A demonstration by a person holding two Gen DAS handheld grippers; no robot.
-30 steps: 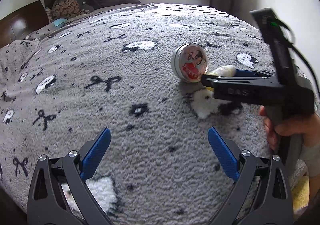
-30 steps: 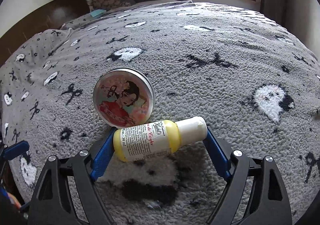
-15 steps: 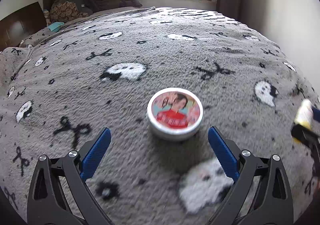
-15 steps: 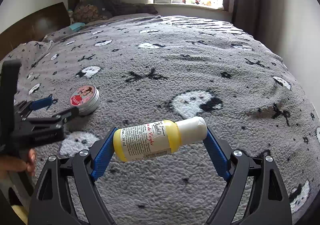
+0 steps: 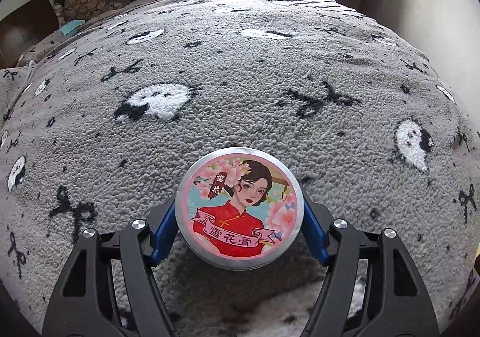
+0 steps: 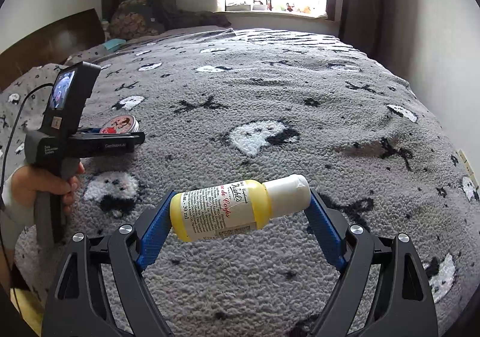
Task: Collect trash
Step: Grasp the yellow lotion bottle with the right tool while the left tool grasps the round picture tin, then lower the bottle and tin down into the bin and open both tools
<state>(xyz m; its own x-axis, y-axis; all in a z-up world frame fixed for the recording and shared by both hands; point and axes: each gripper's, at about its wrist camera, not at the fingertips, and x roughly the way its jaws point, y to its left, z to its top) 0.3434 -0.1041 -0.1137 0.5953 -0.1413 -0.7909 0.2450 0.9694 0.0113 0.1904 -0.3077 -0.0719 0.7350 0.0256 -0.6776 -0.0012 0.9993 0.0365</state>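
— Jaws on the left gripper (image 5: 240,217): how do they stand?

— They have just been closing, and the blue pads (image 5: 164,230) now sit against both sides of the round cream tin (image 5: 240,208), which rests on the grey bed blanket (image 5: 240,82) with its printed lid tilted up toward the camera.

— And the right gripper (image 6: 240,214)?

— Set wide but clamped: it holds the small yellow lotion bottle (image 6: 234,208) end to end, base on the left pad, white cap on the right pad, lifted clear above the blanket.

— Where are the two relative to each other?

— From the right wrist view, the left gripper and the hand (image 6: 45,184) holding it are off to the left, well apart from the bottle.
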